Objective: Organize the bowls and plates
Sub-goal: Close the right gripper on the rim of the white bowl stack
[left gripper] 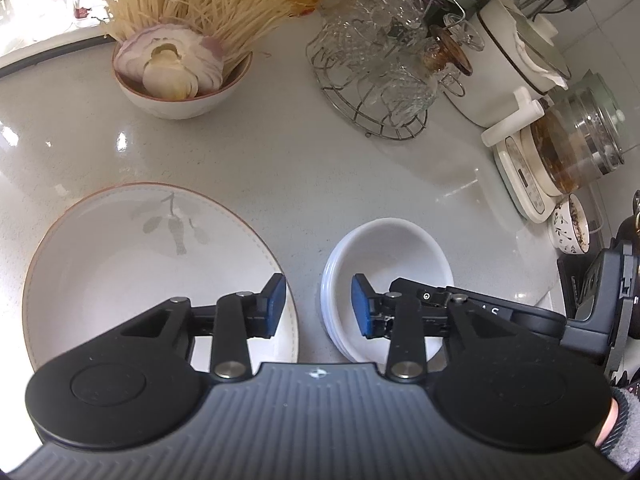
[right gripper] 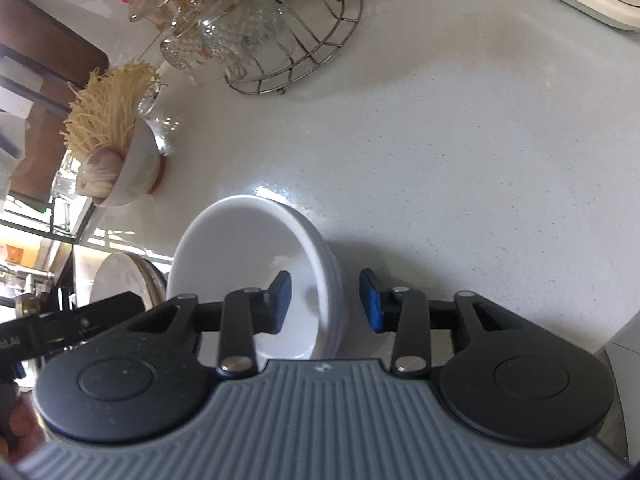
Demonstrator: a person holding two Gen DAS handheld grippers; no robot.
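Note:
A large white plate (left gripper: 132, 272) with a grey leaf pattern lies on the counter at the left. Beside it on the right sits a stack of small white bowls (left gripper: 396, 256). My left gripper (left gripper: 319, 306) hangs open over the gap between them, one pad above the plate's rim and the other above the stack's rim, gripping nothing. In the right wrist view my right gripper (right gripper: 325, 304) straddles the right rim of the bowl stack (right gripper: 248, 248). One pad is inside the top bowl and one outside, with a gap to the rim. The plate (right gripper: 120, 280) shows at the left edge.
At the back left is a bowl (left gripper: 180, 80) holding noodles and a cut onion. A wire rack of glass cups (left gripper: 376, 64) stands behind. A white pot (left gripper: 516, 52), a glass kettle on its base (left gripper: 572, 148) and a small patterned cup (left gripper: 572, 226) line the right side.

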